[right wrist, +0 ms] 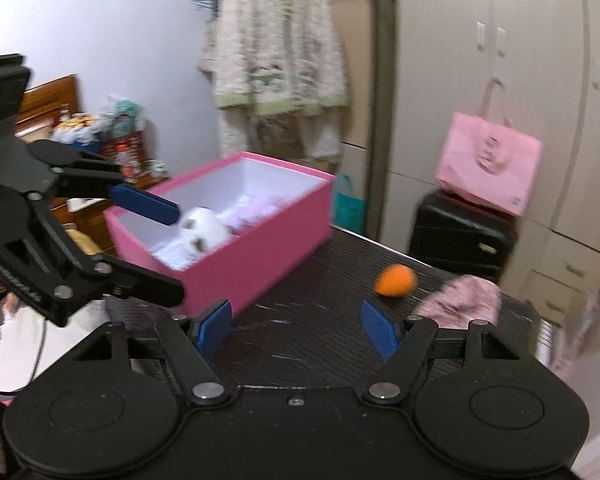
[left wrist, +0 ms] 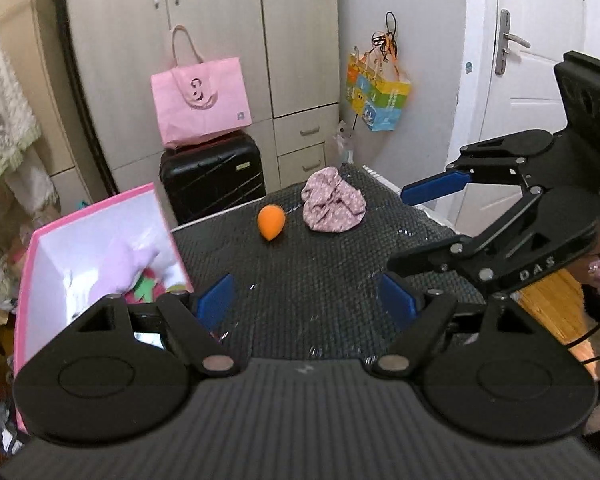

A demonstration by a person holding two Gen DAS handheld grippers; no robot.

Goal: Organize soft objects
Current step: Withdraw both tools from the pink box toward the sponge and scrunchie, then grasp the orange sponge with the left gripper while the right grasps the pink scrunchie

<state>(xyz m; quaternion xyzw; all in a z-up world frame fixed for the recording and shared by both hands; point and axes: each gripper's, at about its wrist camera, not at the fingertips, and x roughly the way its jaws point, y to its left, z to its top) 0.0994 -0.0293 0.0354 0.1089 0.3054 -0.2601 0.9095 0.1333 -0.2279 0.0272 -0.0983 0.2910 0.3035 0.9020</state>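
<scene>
On the dark woven table top (left wrist: 320,280) lie an orange egg-shaped soft ball (left wrist: 271,222) and a crumpled pink floral cloth (left wrist: 334,204) just right of it. At the table's left stands a pink box (left wrist: 28,280) holding a lilac plush (left wrist: 124,268); the right wrist view shows the pink box (right wrist: 260,256) also holding a white spotted plush (right wrist: 200,232). My left gripper (left wrist: 306,300) is open over bare table, short of the ball. My right gripper (right wrist: 296,330) is open too, with the ball (right wrist: 396,279) and cloth (right wrist: 460,304) ahead to its right.
Each gripper shows in the other's view: the right gripper (left wrist: 400,230) and the left gripper (right wrist: 178,252). Behind the table stand a black suitcase (left wrist: 212,180) with a pink tote (left wrist: 200,104), a wardrobe (left wrist: 220,40) and a white door (left wrist: 532,80). A fleece garment (right wrist: 276,52) hangs behind the box.
</scene>
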